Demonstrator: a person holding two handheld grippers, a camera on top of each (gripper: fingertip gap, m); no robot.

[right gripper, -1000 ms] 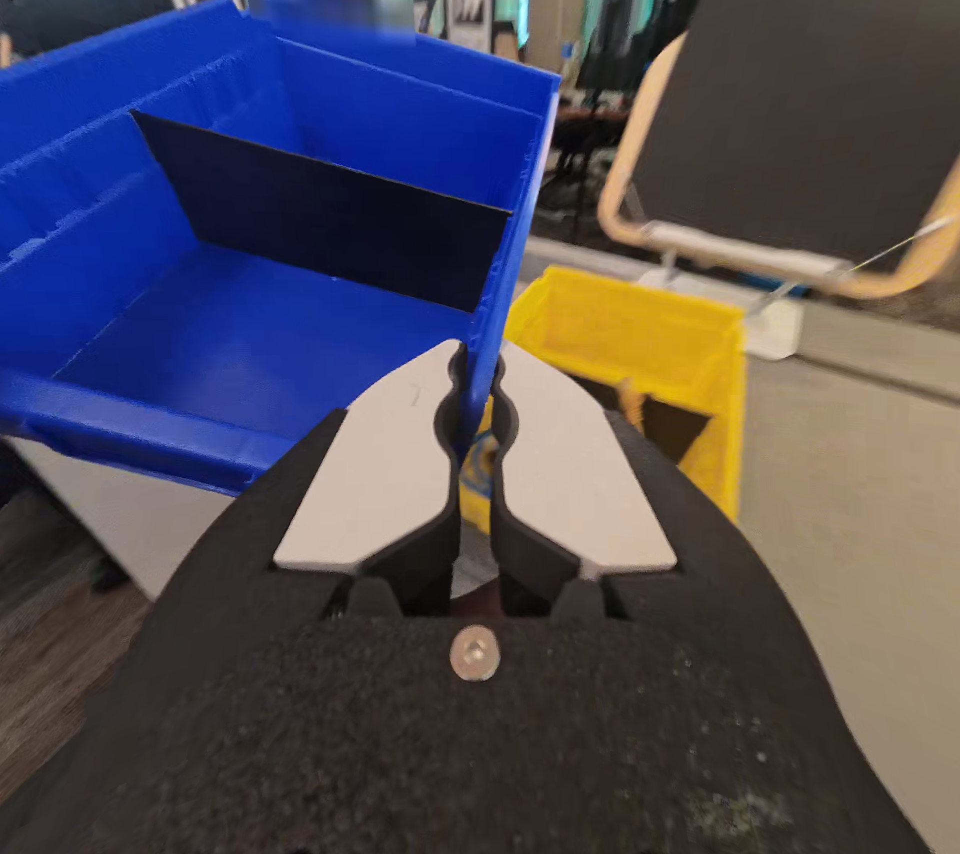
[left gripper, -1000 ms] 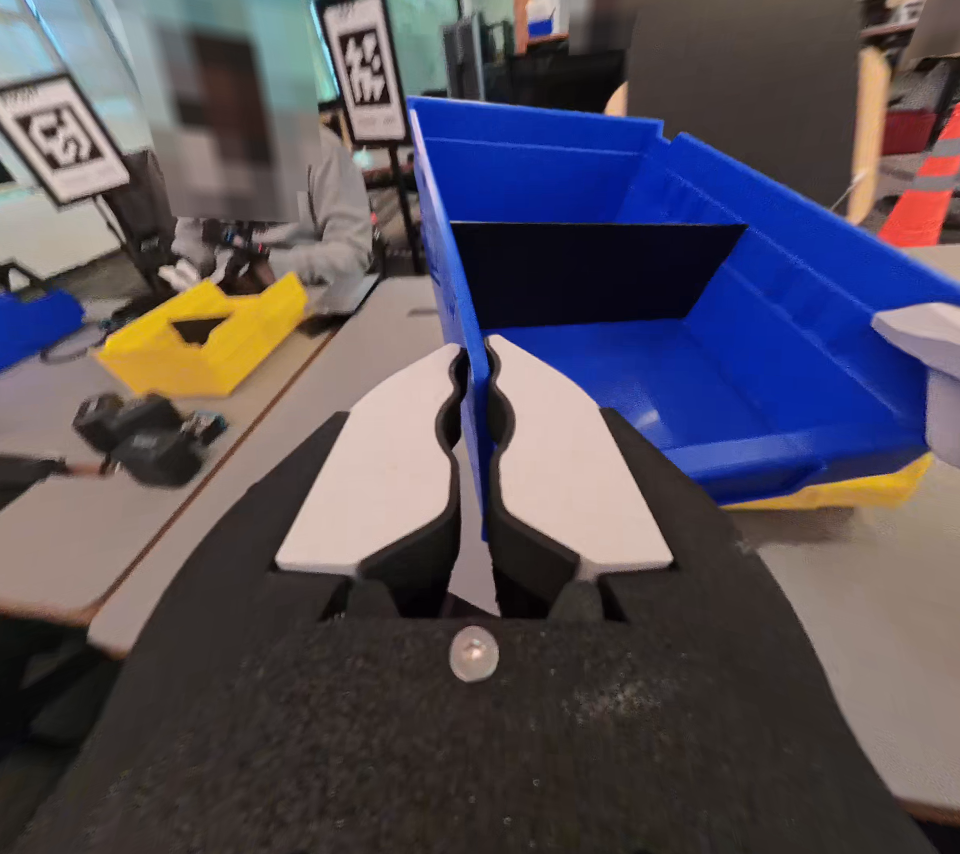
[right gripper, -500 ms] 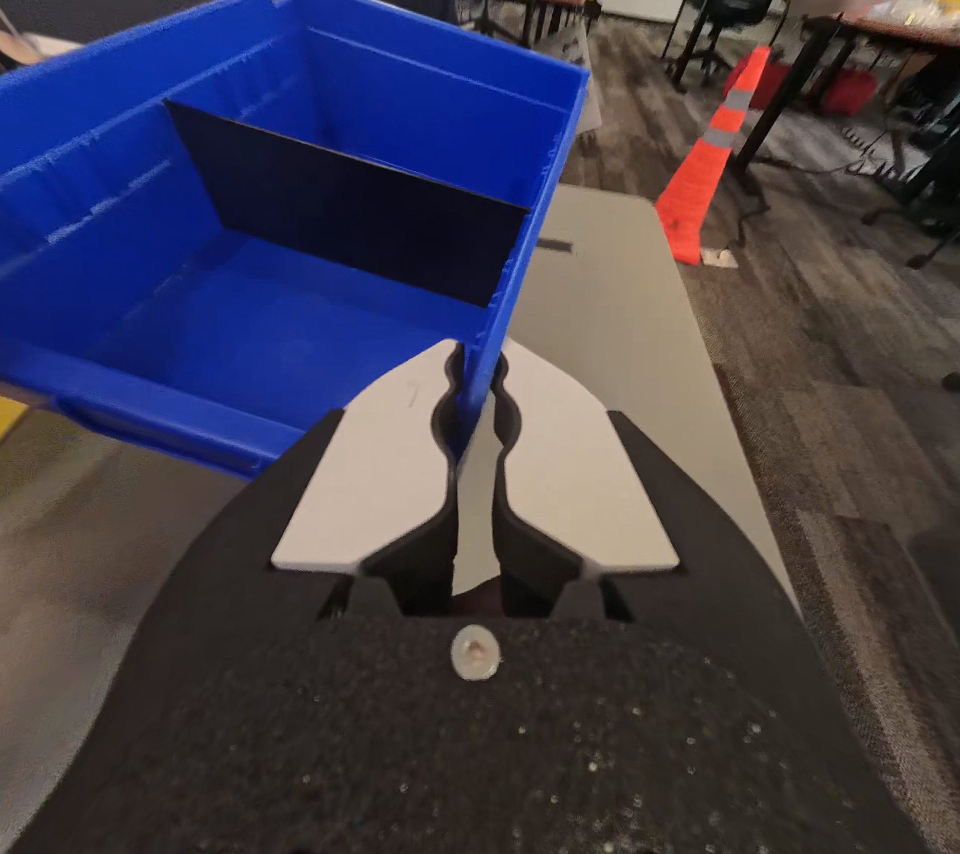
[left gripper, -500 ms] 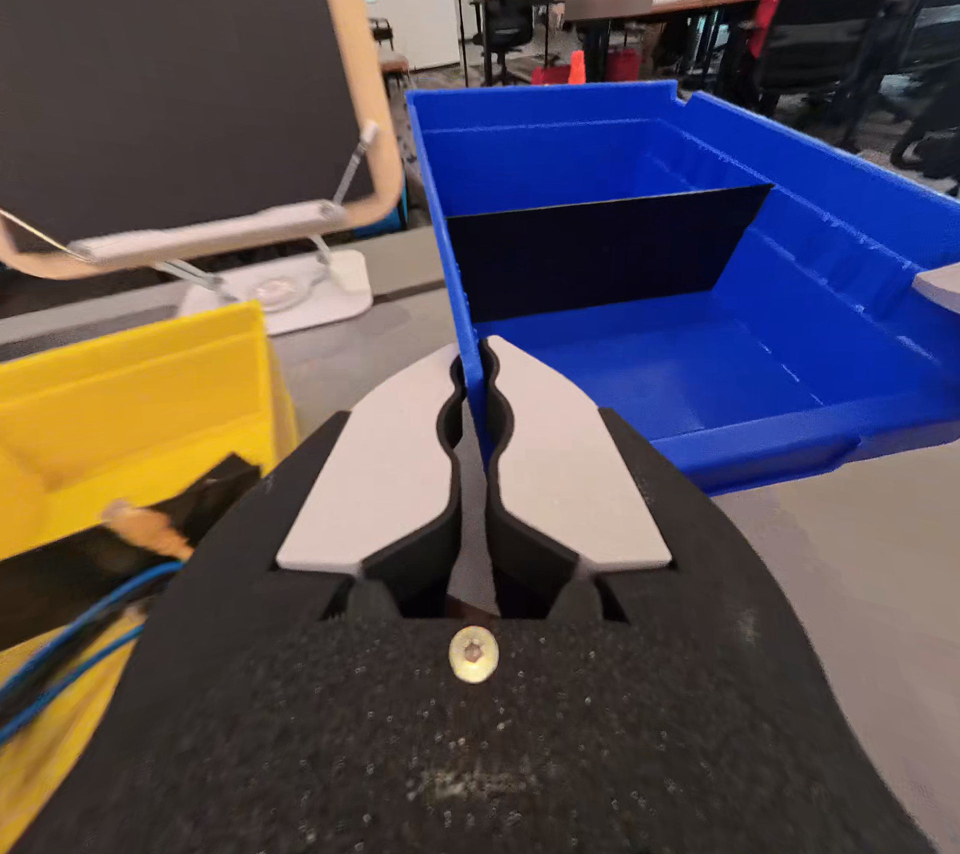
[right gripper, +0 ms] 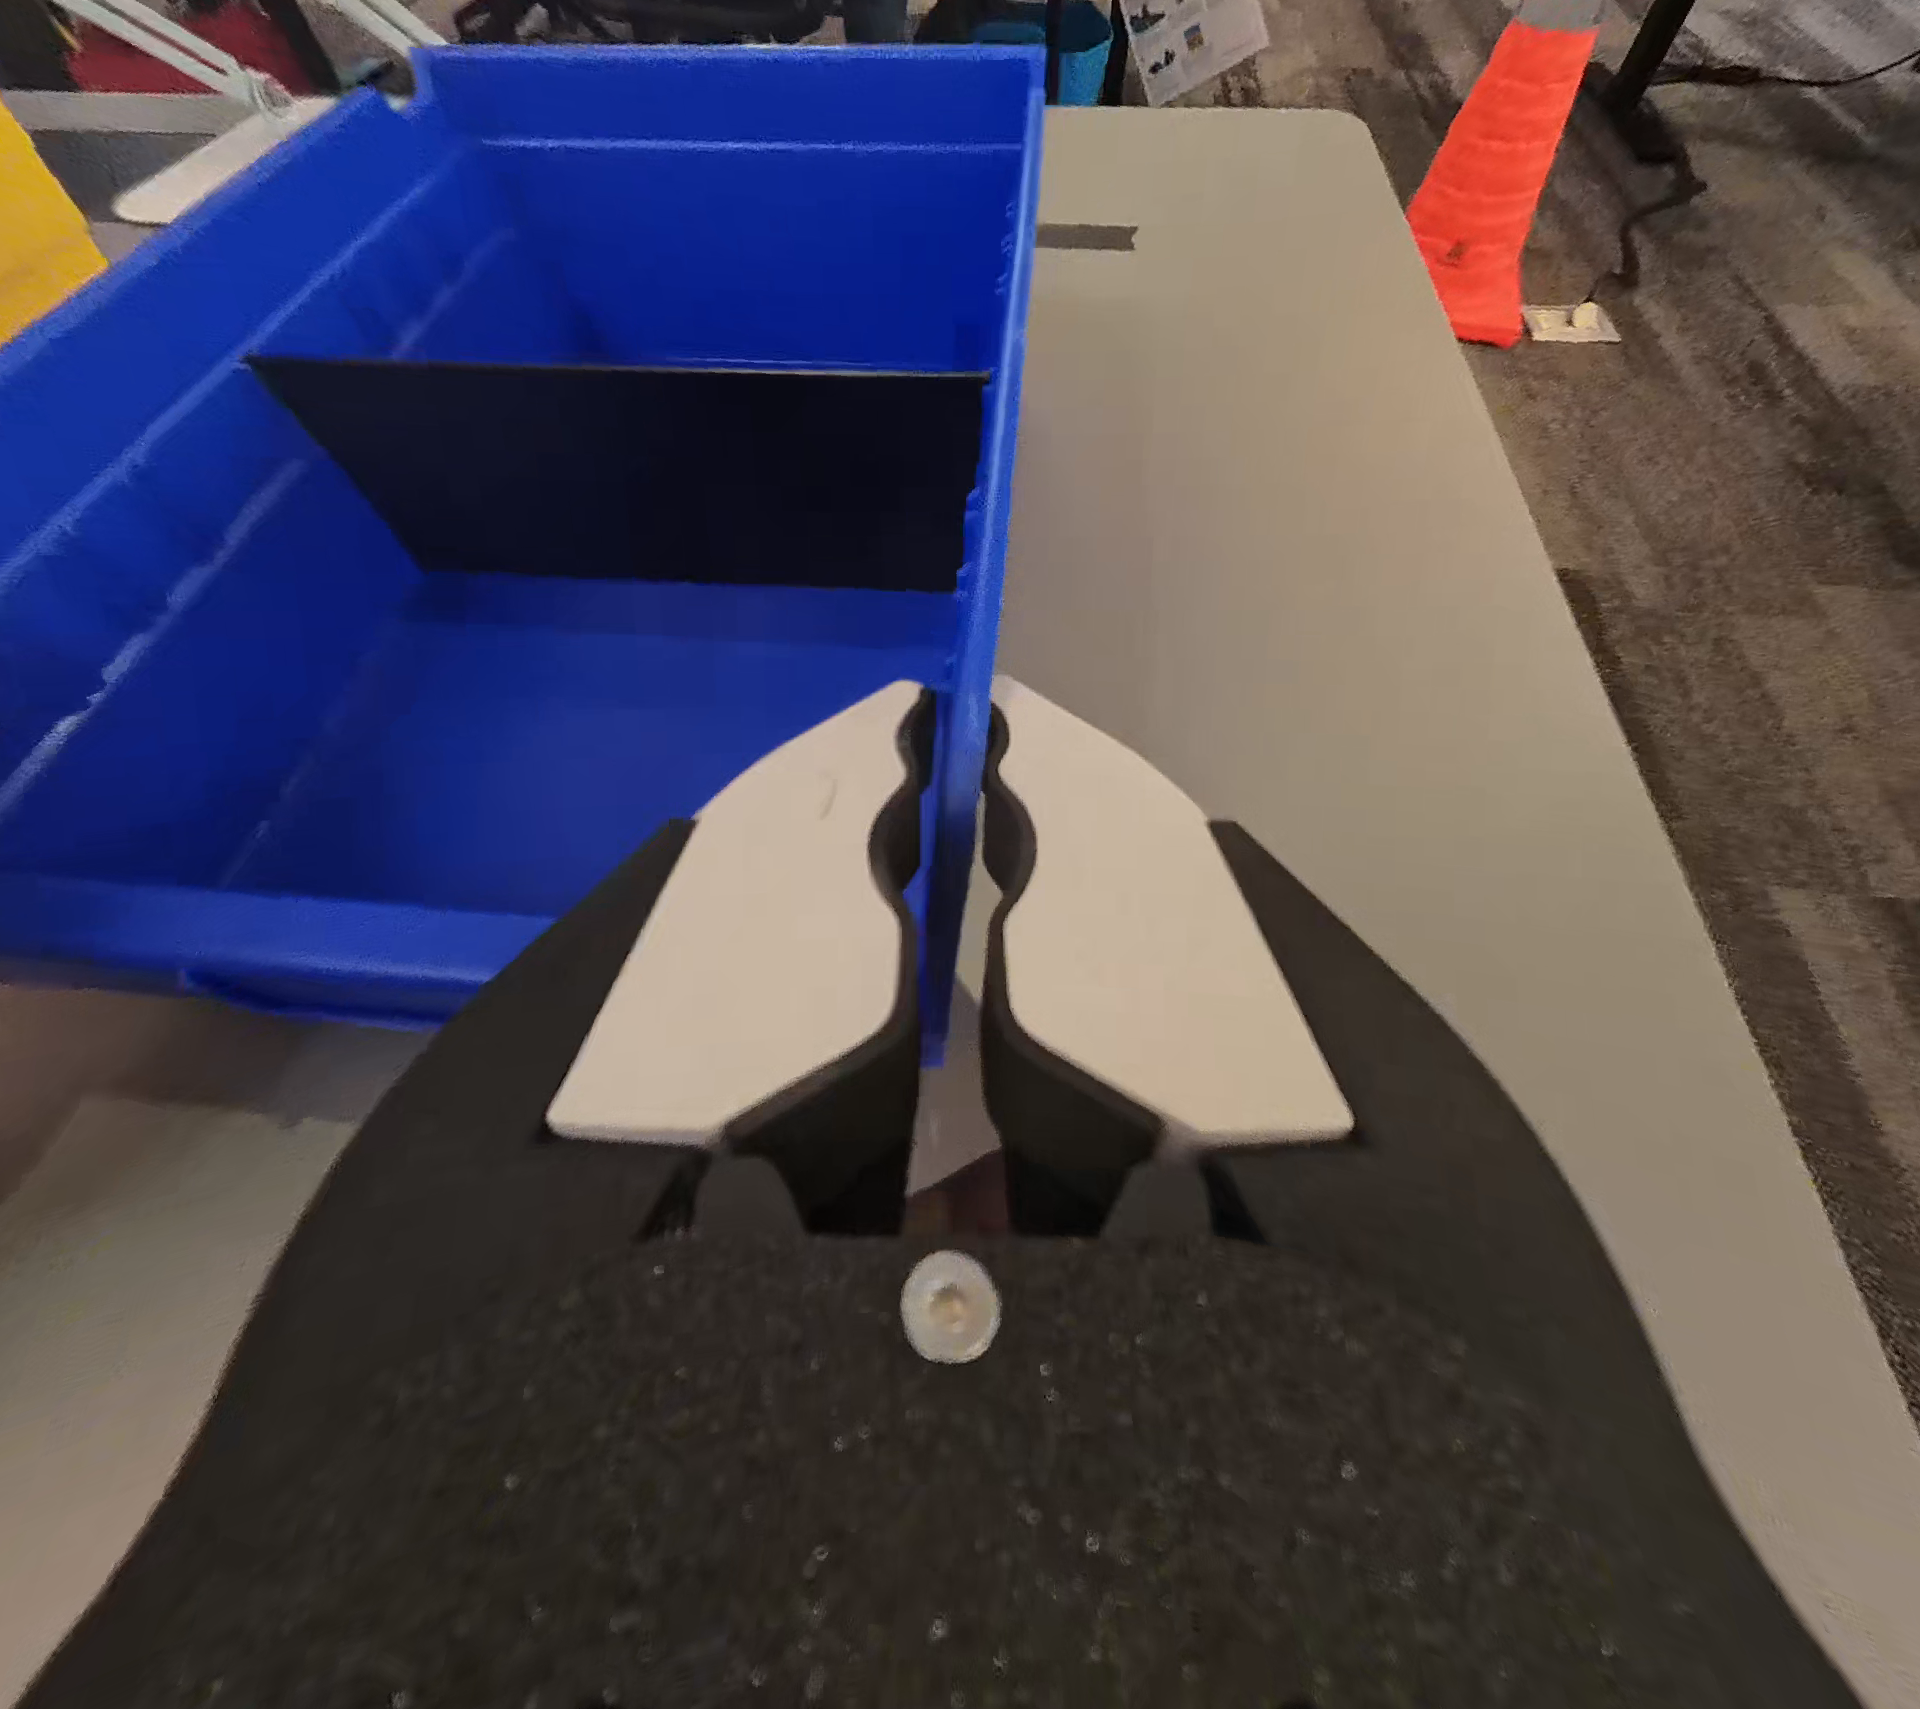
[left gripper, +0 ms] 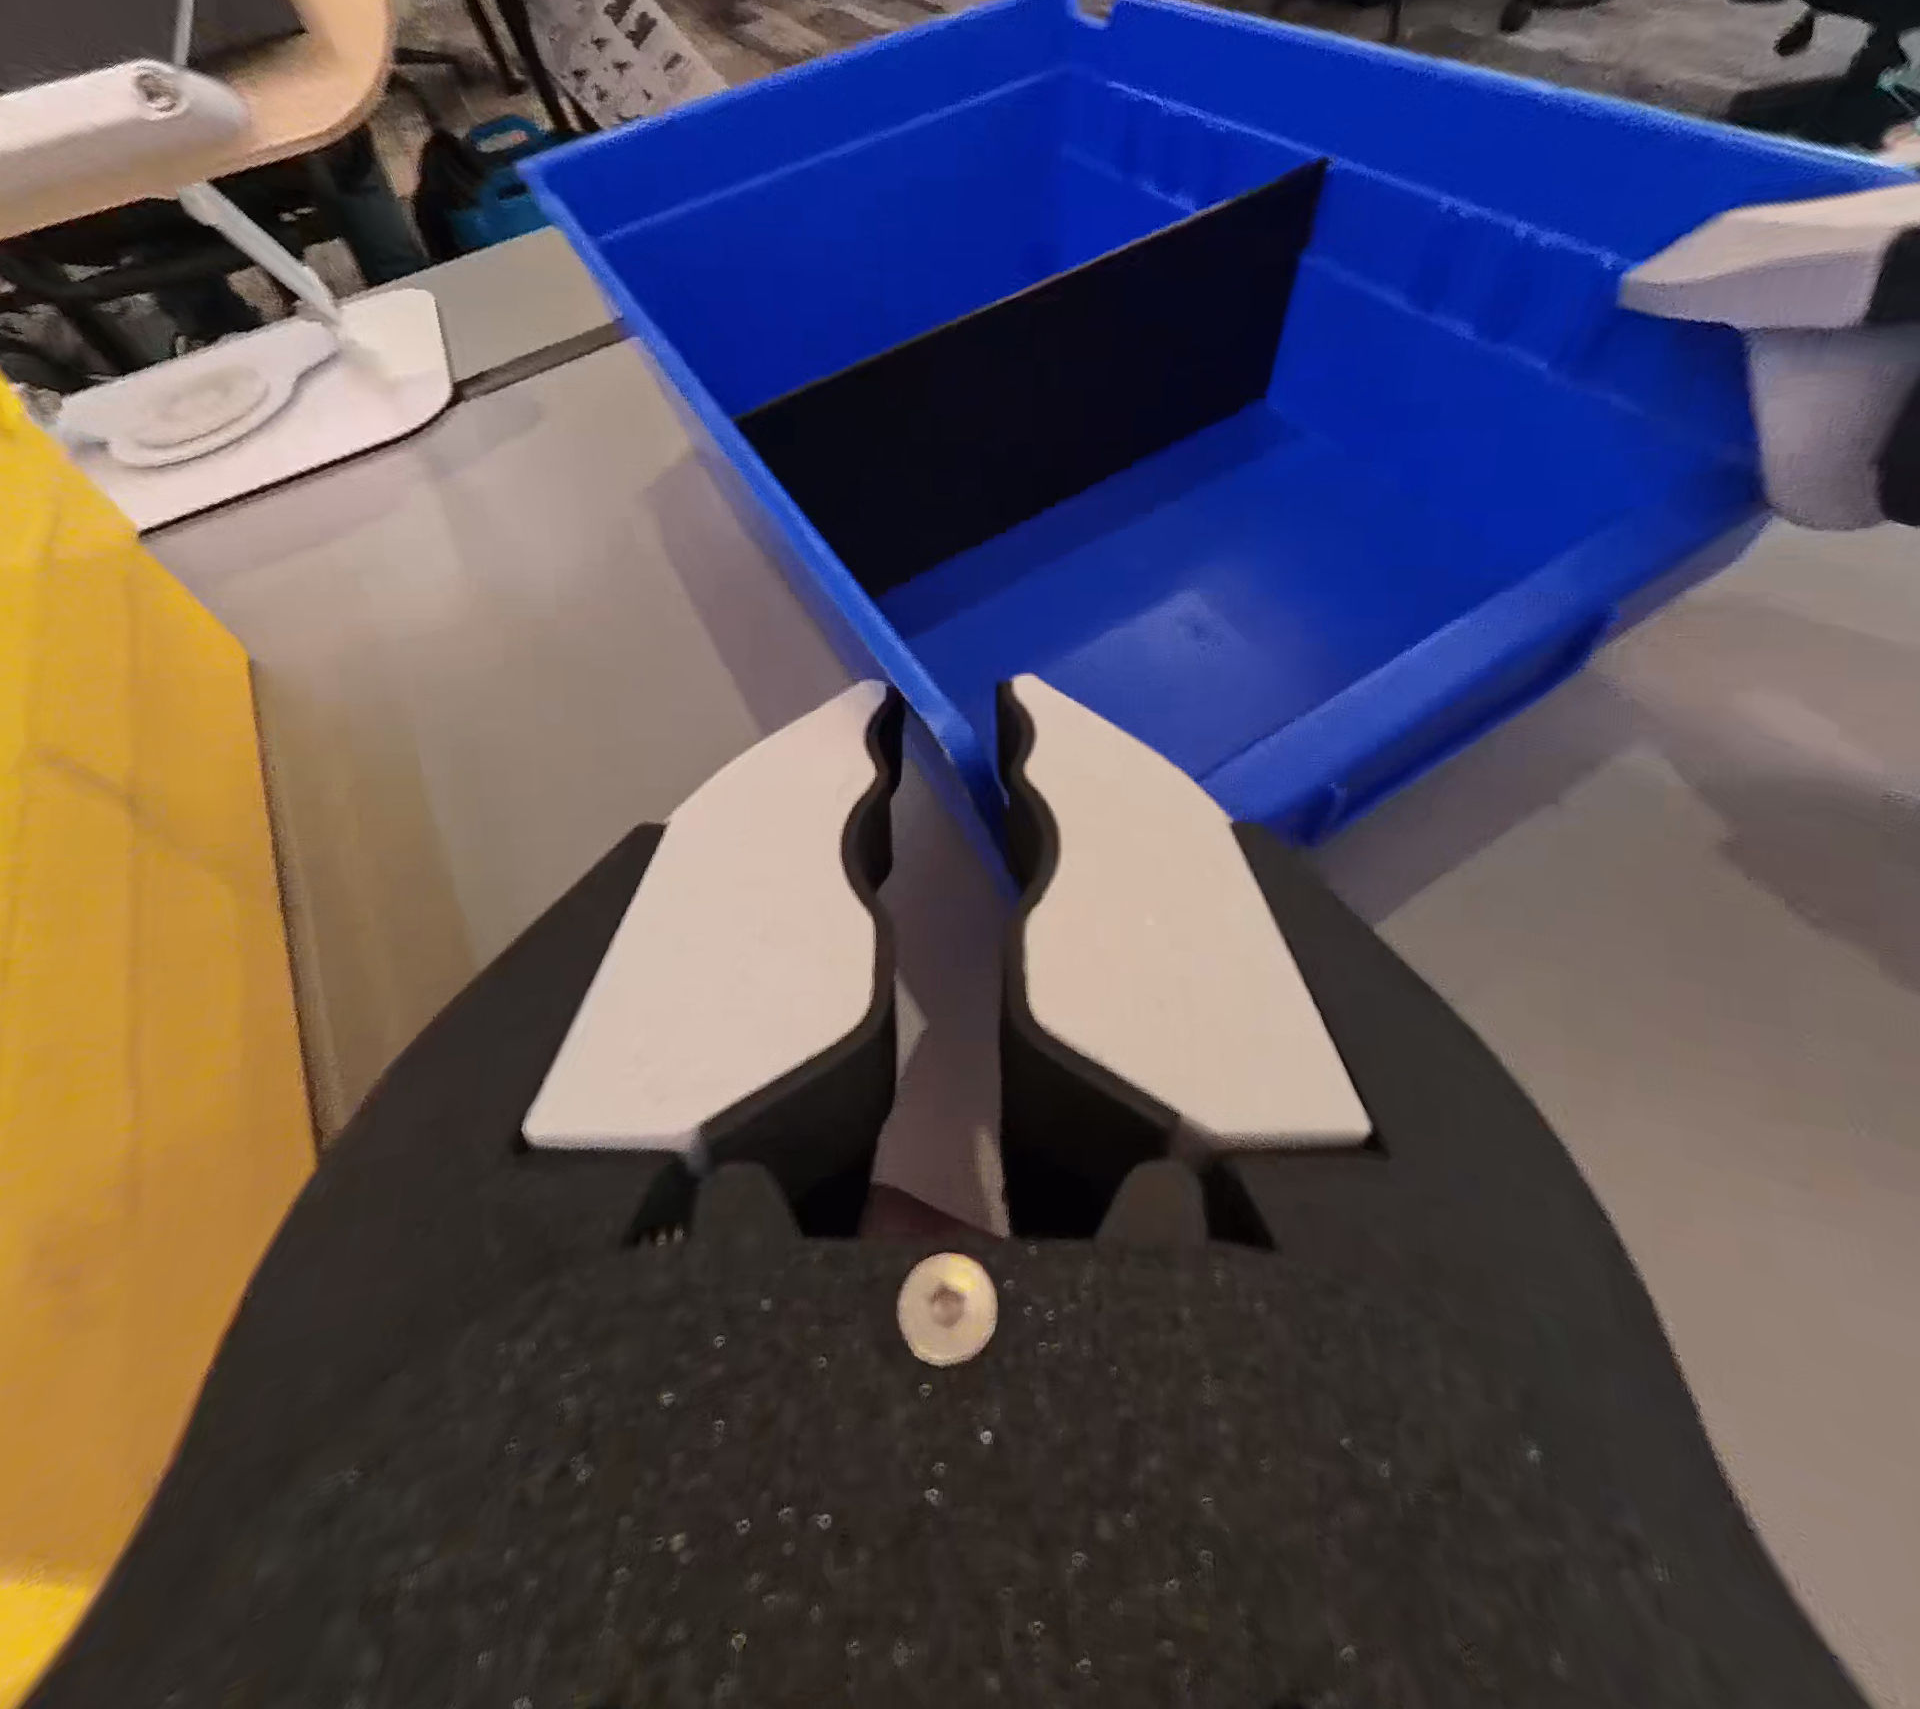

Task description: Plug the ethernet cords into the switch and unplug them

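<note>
A blue plastic bin (left gripper: 831, 288) with a black divider (left gripper: 1039, 412) sits on the grey table; it is empty. My left gripper (left gripper: 951, 691) straddles the bin's near left wall with its jaws slightly apart, and a gap shows beside the wall. My right gripper (right gripper: 961, 693) is shut on the bin's (right gripper: 675, 225) right wall. One of its fingers (left gripper: 1787, 277) shows at the right edge of the left wrist view. No ethernet cord or switch is in view.
A yellow bin (left gripper: 104, 828) stands close on the left of the table (left gripper: 499, 620). A white stand base (left gripper: 260, 402) lies behind it. The table's right edge (right gripper: 1558, 620) drops to the floor, where an orange cone (right gripper: 1527, 80) stands. Across from one pair of fingers to the other is roughly 20 cm.
Both grippers swung the blue bin round and brought it down to the table. My left gripper's jaws have widened around the wall. The right stays clamped.
</note>
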